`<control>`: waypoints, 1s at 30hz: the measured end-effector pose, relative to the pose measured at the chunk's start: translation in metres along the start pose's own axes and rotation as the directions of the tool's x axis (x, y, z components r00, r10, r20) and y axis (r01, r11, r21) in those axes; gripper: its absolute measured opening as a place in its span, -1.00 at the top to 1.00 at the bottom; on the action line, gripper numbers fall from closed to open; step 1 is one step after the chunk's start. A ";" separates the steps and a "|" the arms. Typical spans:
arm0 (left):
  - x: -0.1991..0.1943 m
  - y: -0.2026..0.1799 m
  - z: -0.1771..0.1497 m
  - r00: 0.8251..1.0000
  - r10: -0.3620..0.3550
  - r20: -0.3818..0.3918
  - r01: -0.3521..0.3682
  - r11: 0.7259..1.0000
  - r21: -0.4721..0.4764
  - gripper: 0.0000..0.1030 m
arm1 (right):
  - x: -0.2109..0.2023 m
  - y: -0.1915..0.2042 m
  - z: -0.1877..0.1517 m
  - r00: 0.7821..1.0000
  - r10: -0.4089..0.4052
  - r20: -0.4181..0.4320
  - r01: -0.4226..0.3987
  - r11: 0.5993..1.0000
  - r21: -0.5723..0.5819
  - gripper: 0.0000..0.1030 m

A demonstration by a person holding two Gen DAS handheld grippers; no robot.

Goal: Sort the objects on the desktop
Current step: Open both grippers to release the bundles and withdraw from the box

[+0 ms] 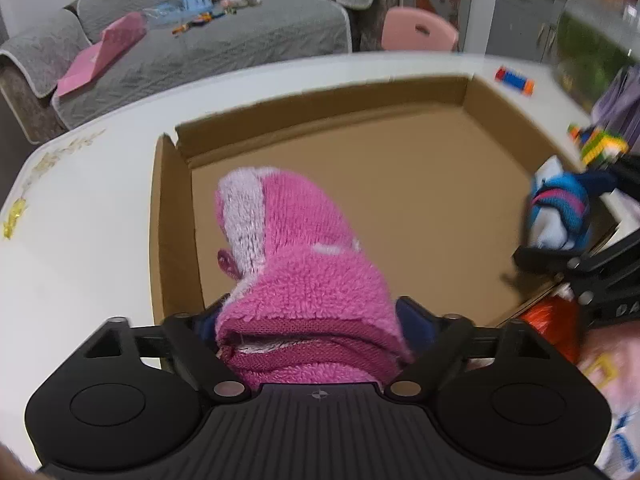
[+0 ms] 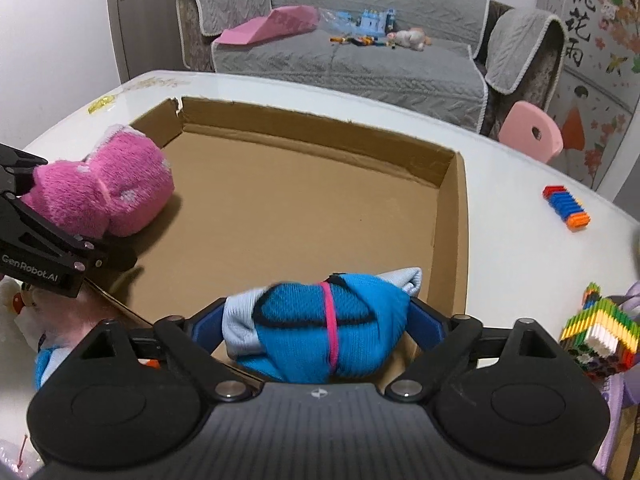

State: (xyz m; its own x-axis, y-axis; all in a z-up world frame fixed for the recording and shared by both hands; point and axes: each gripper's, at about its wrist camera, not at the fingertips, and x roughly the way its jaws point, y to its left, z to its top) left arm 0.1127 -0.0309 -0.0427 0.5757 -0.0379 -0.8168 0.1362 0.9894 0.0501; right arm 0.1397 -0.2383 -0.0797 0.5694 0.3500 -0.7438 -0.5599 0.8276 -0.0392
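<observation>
Big shallow cardboard tray [image 2: 454, 216] on white table [image 1: 80, 208], fluffy pink sock bundle [image 1: 296, 272] w/ pale stripe inside its left side between left gripper's [image 1: 316, 320] parted jaws, blue rolled sock [image 2: 316, 328] w/ pink band over near edge between right gripper's [image 2: 320, 320] wide jaws.

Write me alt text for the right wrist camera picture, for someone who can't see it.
The right gripper has a rolled blue sock bundle between its fingers at the near edge of a shallow cardboard tray on a white table. At left, the left gripper has a fluffy pink sock bundle over the tray.
</observation>
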 end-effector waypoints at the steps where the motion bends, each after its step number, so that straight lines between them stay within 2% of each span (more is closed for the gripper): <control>1: -0.004 0.000 0.001 1.000 -0.005 0.017 0.005 1.000 -0.004 -0.74 | -0.002 -0.001 0.001 1.000 0.002 0.011 -0.002 1.000 -0.003 -0.77; 6: -0.031 -0.002 0.007 0.994 -0.007 0.105 0.009 1.000 -0.019 -0.87 | -0.018 -0.003 0.008 0.996 -0.007 0.085 0.008 1.000 -0.008 -0.81; 11: -0.070 0.002 0.000 0.977 0.014 0.211 -0.004 0.999 -0.049 -0.99 | -0.048 -0.011 0.008 0.984 -0.005 0.176 0.003 1.000 0.010 -0.90; 14: -0.094 0.006 -0.021 0.970 -0.029 0.243 0.048 0.996 -0.071 -0.99 | -0.074 -0.015 -0.004 0.971 -0.001 0.239 -0.006 1.000 0.027 -0.93; 17: -0.108 0.000 -0.055 0.965 -0.083 0.249 0.093 0.995 -0.030 -0.99 | -0.099 -0.019 -0.030 0.952 0.031 0.304 -0.045 0.998 0.040 -0.99; 20: -0.099 -0.007 -0.081 0.978 -0.056 0.202 0.054 0.998 0.013 -0.99 | -0.110 -0.016 -0.062 0.942 0.045 0.331 -0.059 0.998 0.033 -0.98; 22: -0.092 -0.010 -0.091 0.984 -0.043 0.172 0.042 0.999 0.010 -0.99 | -0.112 -0.017 -0.079 0.934 0.046 0.354 -0.067 0.997 0.046 -0.98; 26: -0.100 -0.007 -0.118 0.972 -0.137 0.191 0.150 0.987 -0.052 -0.99 | -0.116 -0.021 -0.110 0.901 0.053 0.430 -0.101 0.991 0.089 -0.98; 29: -0.110 -0.020 -0.141 0.952 -0.217 0.216 0.229 0.973 -0.029 -0.99 | -0.120 -0.017 -0.122 0.896 0.057 0.440 -0.098 0.993 0.071 -0.98; 30: -0.112 -0.029 -0.149 0.947 -0.233 0.222 0.241 0.970 -0.009 -0.99 | -0.124 -0.014 -0.124 0.885 0.073 0.460 -0.105 0.994 0.044 -0.98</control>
State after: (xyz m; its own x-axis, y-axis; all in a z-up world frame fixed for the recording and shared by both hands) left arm -0.0761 -0.0342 -0.0381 0.6924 -0.2977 -0.6573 0.2638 0.9523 -0.1534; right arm 0.0018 -0.3477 -0.0694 0.7398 0.5719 -0.3545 -0.5894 0.8049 0.0685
